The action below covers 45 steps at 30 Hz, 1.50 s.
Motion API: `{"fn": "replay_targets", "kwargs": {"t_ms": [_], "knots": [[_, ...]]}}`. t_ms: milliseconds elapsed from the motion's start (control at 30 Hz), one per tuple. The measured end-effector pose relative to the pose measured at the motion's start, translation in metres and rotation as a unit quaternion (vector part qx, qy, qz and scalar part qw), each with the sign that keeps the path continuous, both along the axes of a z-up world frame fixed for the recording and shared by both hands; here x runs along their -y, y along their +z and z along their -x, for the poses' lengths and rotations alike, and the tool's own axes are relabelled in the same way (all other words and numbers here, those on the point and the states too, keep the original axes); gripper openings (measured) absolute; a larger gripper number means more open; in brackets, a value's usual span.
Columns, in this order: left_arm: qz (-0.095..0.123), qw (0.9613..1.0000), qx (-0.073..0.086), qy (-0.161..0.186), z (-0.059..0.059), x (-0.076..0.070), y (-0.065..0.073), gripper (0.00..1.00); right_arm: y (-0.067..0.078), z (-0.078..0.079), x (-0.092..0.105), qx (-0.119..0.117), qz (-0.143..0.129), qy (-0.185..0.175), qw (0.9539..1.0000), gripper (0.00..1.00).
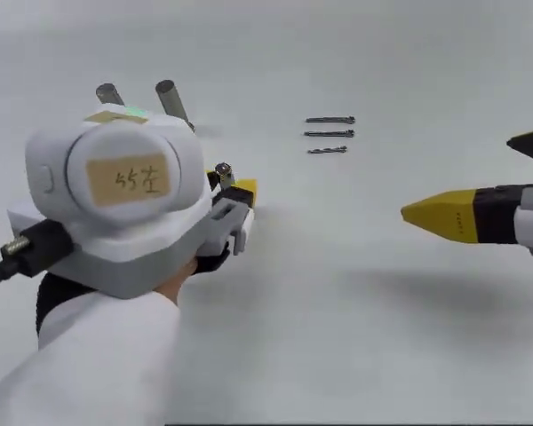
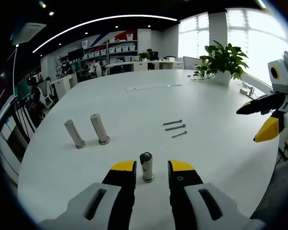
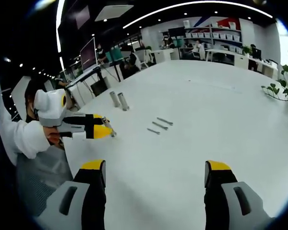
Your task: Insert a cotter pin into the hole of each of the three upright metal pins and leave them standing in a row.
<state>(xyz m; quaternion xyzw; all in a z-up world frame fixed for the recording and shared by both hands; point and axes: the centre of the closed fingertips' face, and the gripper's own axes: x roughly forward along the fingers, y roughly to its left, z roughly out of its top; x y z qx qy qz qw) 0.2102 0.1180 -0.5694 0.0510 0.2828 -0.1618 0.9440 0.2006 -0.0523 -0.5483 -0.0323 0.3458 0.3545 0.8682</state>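
Three metal pins stand upright on the white table (image 1: 338,293). Two of them (image 1: 109,93) (image 1: 171,98) stand side by side at the back left, also in the left gripper view (image 2: 74,133) (image 2: 100,129). The third metal pin (image 2: 146,166) (image 1: 224,170) stands between the jaws of my left gripper (image 2: 152,166) (image 1: 231,182), which is open with a gap on each side of the pin. Three cotter pins (image 1: 330,120) (image 1: 329,134) (image 1: 327,150) lie in a stack of parallel lines to the right. My right gripper (image 3: 153,170) (image 1: 462,177) hovers wide open, to their right.
A potted plant (image 2: 221,60) stands at the table's far edge. Office desks, shelves and seated people lie beyond the table. A white sleeve (image 1: 89,364) reaches in from the lower left.
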Motion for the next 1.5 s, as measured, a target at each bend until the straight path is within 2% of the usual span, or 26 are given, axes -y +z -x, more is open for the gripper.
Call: {"fn": "replay_targets", "kwargs": {"t_ms": [67,167,233,300,433,533,600,667,700,767,833,900,967,1033,1133,1200,1267,1333,1400,1433,1467,1500], "knots": [[0.001,0.9999,-0.001,-0.012,0.003,0.001,0.002,0.29,0.001,0.0,-0.001,0.002,0.002,0.001,1.0,0.83],[0.015,0.9993,-0.005,-0.033,0.009,0.004,0.008,0.34,0.001,0.0,0.0,0.002,0.004,0.003,1.0,0.83],[0.008,0.9972,-0.005,-0.074,0.014,0.009,0.013,0.38,0.001,0.0,-0.001,0.001,0.002,0.004,1.0,0.83],[-0.011,0.9956,-0.011,-0.093,0.019,0.007,0.016,0.41,0.002,0.0,0.0,0.001,-0.002,0.005,1.0,0.83],[0.012,0.9939,-0.016,-0.108,0.027,0.007,0.026,0.5,0.003,-0.001,0.0,0.004,-0.001,0.003,1.0,0.83],[0.014,0.9922,-0.017,-0.122,0.032,0.007,0.031,0.56,0.004,-0.001,0.0,0.005,-0.001,0.002,1.0,0.83],[-0.008,0.9916,-0.01,-0.128,0.032,0.004,0.033,0.63,0.005,0.0,0.0,0.005,-0.001,0.002,1.0,0.83],[-0.006,0.989,-0.006,-0.148,0.035,0.006,0.033,0.71,0.005,0.0,0.0,0.004,0.0,0.002,1.0,0.83],[-0.006,0.9895,-0.004,-0.144,0.034,0.004,0.033,0.74,0.005,0.002,-0.001,0.003,-0.002,0.005,1.0,0.82],[-0.023,0.9879,0.008,-0.153,0.031,0.002,0.032,0.81,0.004,0.004,-0.002,-0.001,-0.003,0.009,1.0,0.82],[-0.022,0.9868,0.005,-0.16,0.032,0.002,0.031,0.86,0.002,0.007,-0.002,-0.004,0.003,0.014,0.9999,0.82],[-0.009,0.9869,0.009,-0.161,0.029,0.003,0.032,0.93,0.001,0.008,-0.002,-0.005,0.004,0.014,0.9999,0.82],[0.004,0.9857,0.006,-0.168,0.029,0.005,0.032,0.99,0.001,0.01,-0.003,-0.006,0.004,0.015,0.9999,0.82],[0.005,0.9844,-0.002,-0.176,0.031,0.005,0.029,0.99,0.001,0.01,-0.003,-0.007,0.006,0.016,0.9998,0.82],[-0.007,0.9814,-0.002,-0.192,0.034,0.005,0.027,0.99,0.0,0.01,-0.004,-0.008,0.009,0.017,0.9998,0.82],[-0.01,0.979,-0.009,-0.203,0.038,0.007,0.024,0.99,0.0,0.01,-0.005,-0.008,0.011,0.018,0.9997,0.82],[-0.004,0.9776,-0.02,-0.21,0.041,0.009,0.023,0.99,0.002,0.009,-0.005,-0.005,0.011,0.016,0.9998,0.81],[-0.003,0.9765,-0.019,-0.214,0.042,0.012,0.024,0.99,0.005,0.008,-0.005,-0.006,0.007,0.016,0.9998,0.81],[0.011,0.9764,-0.018,-0.215,0.043,0.013,0.028,0.99,0.008,0.007,-0.005,-0.005,0.005,0.019,0.9998,0.81],[0.016,0.9764,-0.019,-0.214,0.043,0.014,0.028,0.99,0.008,0.006,-0.005,-0.005,0.009,0.023,0.9997,0.8],[0.03,0.9754,-0.03,-0.216,0.045,0.015,0.027,0.99,0.008,0.006,-0.004,-0.005,0.015,0.03,0.9994,0.79],[0.034,0.975,-0.032,-0.217,0.046,0.015,0.026,0.99,0.008,0.005,-0.003,-0.003,0.025,0.037,0.999,0.79]]}}
